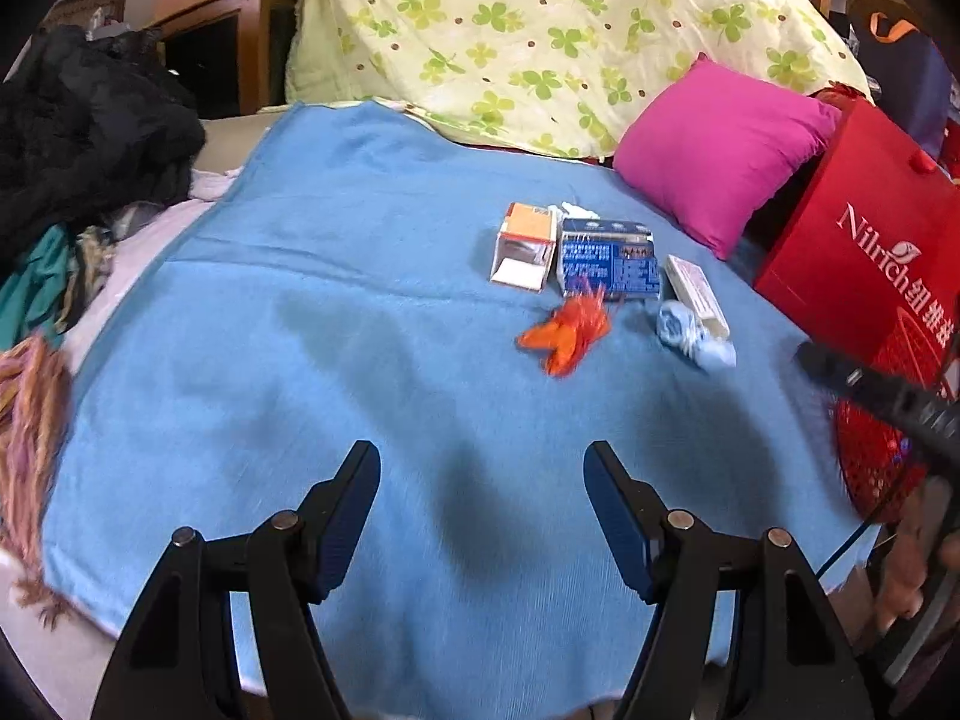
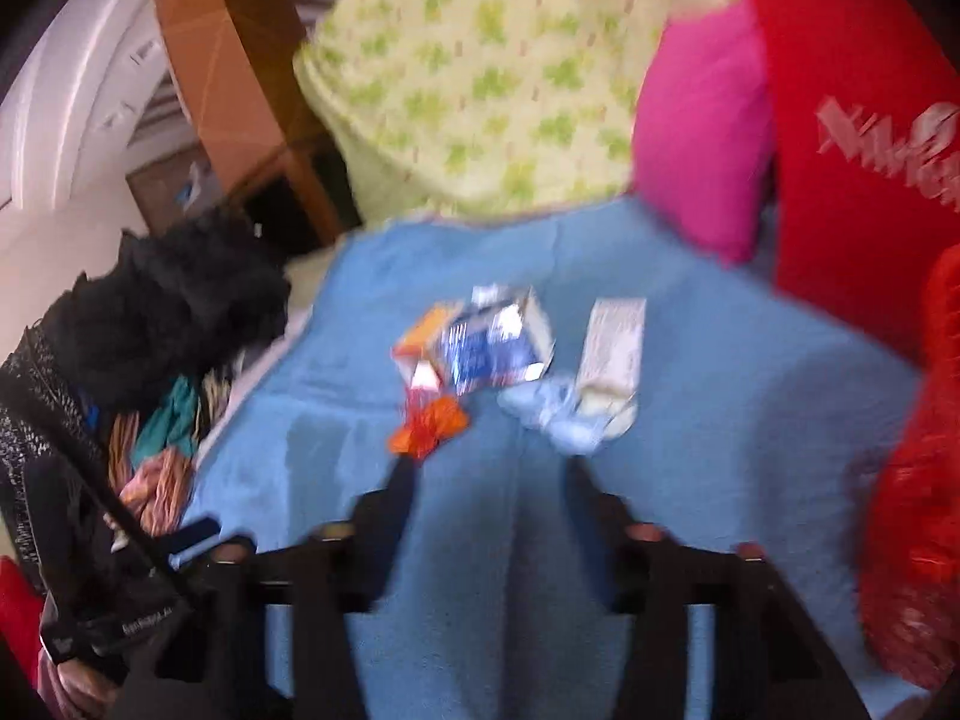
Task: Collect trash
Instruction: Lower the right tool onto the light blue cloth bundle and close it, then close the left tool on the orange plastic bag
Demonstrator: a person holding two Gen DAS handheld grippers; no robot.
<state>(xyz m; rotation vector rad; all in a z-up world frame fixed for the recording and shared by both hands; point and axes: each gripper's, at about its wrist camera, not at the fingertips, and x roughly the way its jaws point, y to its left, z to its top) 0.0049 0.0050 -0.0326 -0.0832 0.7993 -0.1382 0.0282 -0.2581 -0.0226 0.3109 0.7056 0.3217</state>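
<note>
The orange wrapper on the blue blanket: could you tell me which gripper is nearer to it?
Right. The right gripper has its fingertips just short of the orange wrapper, open. The left gripper hangs well back over bare blue blanket, also open, with the wrapper far ahead.

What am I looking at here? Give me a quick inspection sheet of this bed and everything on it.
Surface: blue blanket spread over the bed, wrinkled.
Job's things: orange-and-white carton, blue printed packet, crumpled orange wrapper, flat white box, crumpled pale-blue wrapper, all grouped mid-blanket. Red mesh basket at the right edge.
Clutter: pile of dark clothes at left, pink pillow, clover-print quilt, red Nilrich bag.
Grippers: left gripper with jaws open, empty, above the blanket; right gripper blurred, jaws open, short of the trash.
Cables: thin blue cord at the right edge.
Surroundings: wooden furniture behind.
</note>
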